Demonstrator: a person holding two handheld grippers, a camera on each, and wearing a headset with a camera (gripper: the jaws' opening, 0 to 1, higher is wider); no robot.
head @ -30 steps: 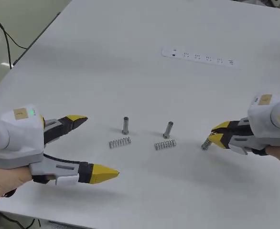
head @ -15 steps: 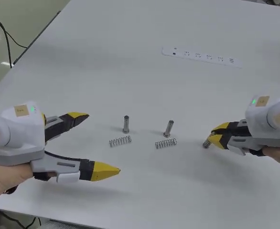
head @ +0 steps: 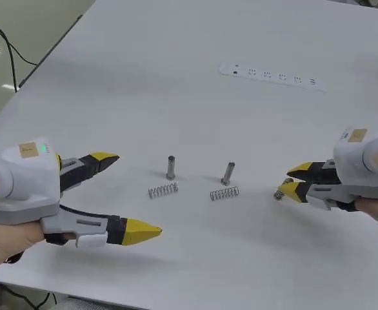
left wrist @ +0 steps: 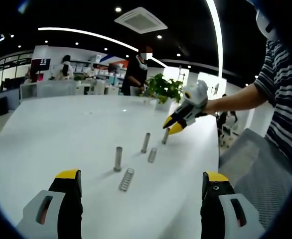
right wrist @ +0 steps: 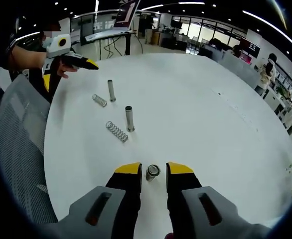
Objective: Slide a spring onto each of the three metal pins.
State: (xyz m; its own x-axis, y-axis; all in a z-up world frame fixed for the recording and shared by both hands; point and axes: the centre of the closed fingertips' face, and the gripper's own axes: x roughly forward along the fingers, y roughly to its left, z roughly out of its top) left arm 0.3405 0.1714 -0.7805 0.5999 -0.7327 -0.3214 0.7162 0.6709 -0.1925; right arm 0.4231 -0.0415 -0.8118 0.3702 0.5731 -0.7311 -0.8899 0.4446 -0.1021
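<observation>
The right gripper [head: 294, 181] has its yellow-tipped jaws slightly parted astride a short grey metal pin [head: 279, 194] sleeved in a coiled spring. Left of that pin on the white bench [head: 176, 77] stand a nearer bare steel pin [head: 228, 173], a thin wire spring [head: 224, 193] lying just beside it, and a farther bare steel pin [head: 171, 166] with a second loose spring [head: 163, 190]. Farther left, the left gripper [head: 124, 194] has its jaws spread wide, holding nothing.

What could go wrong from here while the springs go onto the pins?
The right claw closely straddles the third pin; a sideways withdrawal could knock it over. The left spring and middle spring lie loose on the smooth table and might roll away if the open left claw nudges them.
</observation>
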